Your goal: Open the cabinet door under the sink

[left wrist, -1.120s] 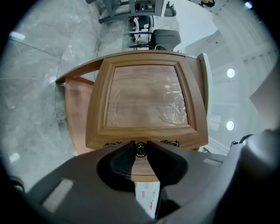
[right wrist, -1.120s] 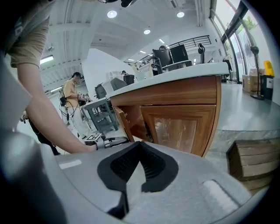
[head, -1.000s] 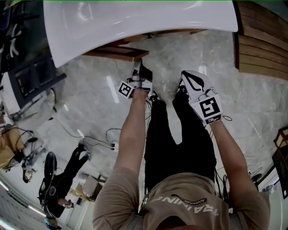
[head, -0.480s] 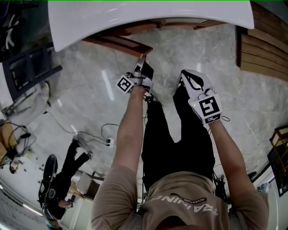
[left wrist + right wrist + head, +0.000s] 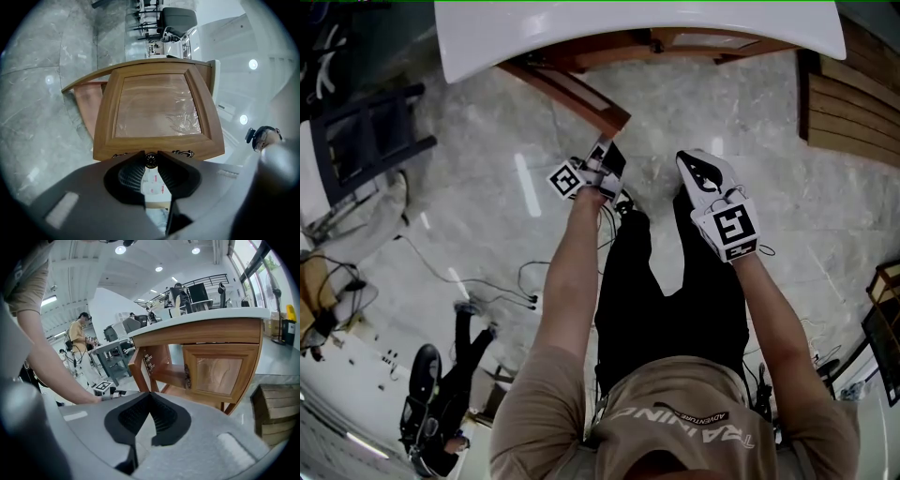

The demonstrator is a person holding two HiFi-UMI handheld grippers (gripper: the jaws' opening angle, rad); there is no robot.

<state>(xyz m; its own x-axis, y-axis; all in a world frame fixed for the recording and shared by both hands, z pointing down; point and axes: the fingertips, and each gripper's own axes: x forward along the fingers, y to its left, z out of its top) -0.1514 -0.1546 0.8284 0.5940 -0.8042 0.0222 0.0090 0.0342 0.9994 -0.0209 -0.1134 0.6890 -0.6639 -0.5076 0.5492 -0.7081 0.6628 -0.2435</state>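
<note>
The wooden cabinet door [image 5: 574, 92] under the white sink top [image 5: 628, 33] stands swung well out. My left gripper [image 5: 602, 155] is shut on the small round knob [image 5: 150, 160] at the door's free edge. In the left gripper view the door panel [image 5: 157, 108] fills the middle, with my left gripper [image 5: 150, 154] pinching the knob between its tips. My right gripper [image 5: 690, 164] hangs apart to the right of the door, shut and holding nothing. The right gripper view shows my right gripper [image 5: 150, 395], the open door [image 5: 137, 363] and the cabinet's closed door [image 5: 220, 369].
Stacked wooden planks [image 5: 853, 103] lie on the marble floor to the right of the cabinet. A dark cart [image 5: 366, 141] and cables [image 5: 497, 291] are at the left, with a person [image 5: 441, 394] nearby. My legs stand just behind the grippers.
The door has swung further out from the cabinet, its free edge pulled toward me and to the right by my left gripper. My right gripper shifted slightly.
</note>
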